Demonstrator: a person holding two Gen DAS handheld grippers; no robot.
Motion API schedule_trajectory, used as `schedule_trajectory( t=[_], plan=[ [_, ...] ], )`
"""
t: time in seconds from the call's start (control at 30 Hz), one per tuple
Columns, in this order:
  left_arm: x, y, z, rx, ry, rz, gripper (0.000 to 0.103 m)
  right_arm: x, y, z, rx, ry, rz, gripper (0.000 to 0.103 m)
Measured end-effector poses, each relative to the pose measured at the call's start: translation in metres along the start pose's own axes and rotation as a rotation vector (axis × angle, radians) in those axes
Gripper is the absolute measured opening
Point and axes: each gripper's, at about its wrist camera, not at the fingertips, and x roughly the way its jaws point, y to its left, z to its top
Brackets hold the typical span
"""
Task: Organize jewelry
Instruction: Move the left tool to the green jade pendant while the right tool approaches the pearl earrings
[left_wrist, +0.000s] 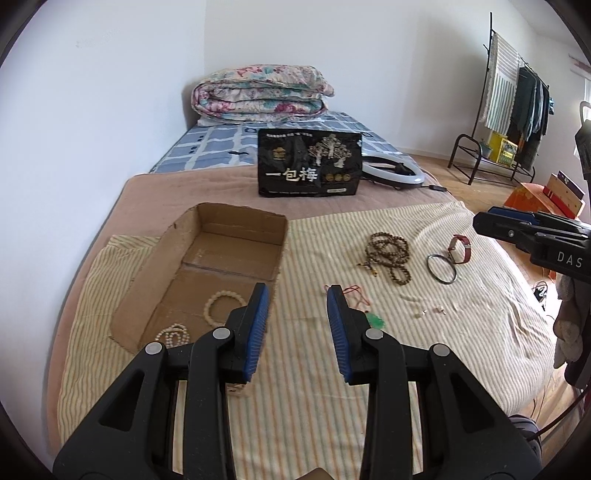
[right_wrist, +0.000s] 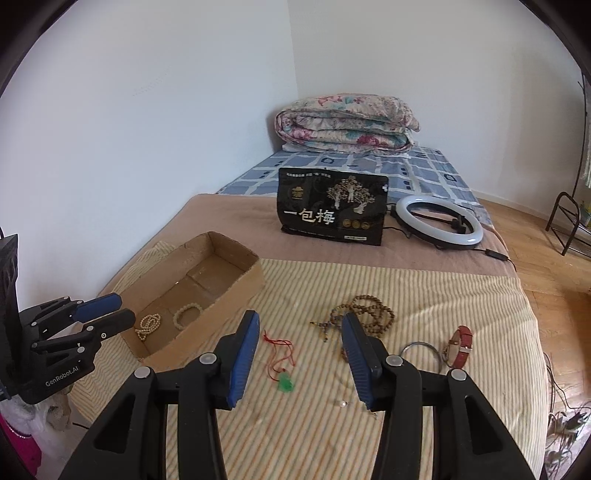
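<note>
**Both grippers empty above the jewelry on the bed**

The left gripper (left_wrist: 297, 291) hangs over the striped cloth (left_wrist: 295, 369) spread on the bed, its blue-padded fingers (left_wrist: 258, 325) parted with nothing between them. The right gripper (right_wrist: 299, 321) does likewise — fingers (right_wrist: 243, 354) apart, wider than the left pair, gripping nothing. In the left wrist view the right gripper's tip shows at the right edge; in the right wrist view the left gripper sits at the lower left, beside the box.

The cardboard box (left_wrist: 236, 221) lies open in the left half of both frames. Inside it, at the near end, rest a cream bead bracelet (left_wrist: 221, 308) and a pearl strand (left_wrist: 173, 334), near each other.

The remaining jewelry lies loose on the cloth, right of the box. A green pendant on a red cord (right_wrist: 284, 382) shows in the gap between the right fingers, lower centre of that frame. Beyond it — toward centre right — is a heap of brown wooden beads (left_wrist: 388, 254), then a dark bangle (left_wrist: 442, 268) touching a red-strapped watch (left_wrist: 461, 249). Small pale pieces (left_wrist: 430, 312) lie nearer, too small to identify.

Farther up the frame stand a black printed bag (left_wrist: 308, 162) and a ring light (left_wrist: 391, 168), with a folded floral quilt (left_wrist: 258, 92) at the head of the bed.
</note>
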Motion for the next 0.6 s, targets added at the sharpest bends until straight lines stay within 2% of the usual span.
schedule_trajectory(
  t=[0.3,0.6],
  plan=[
    [0.029,-0.031,-0.007,0.024,0.057,-0.055,0.033,-0.01,-0.052,-0.029,0.04,0.038,-0.078,0.048],
    [0.072,-0.051,-0.02,0.021,0.141,-0.093,0.033,0.014,-0.083,-0.064,0.079,0.113,-0.106,0.048]
  ],
)
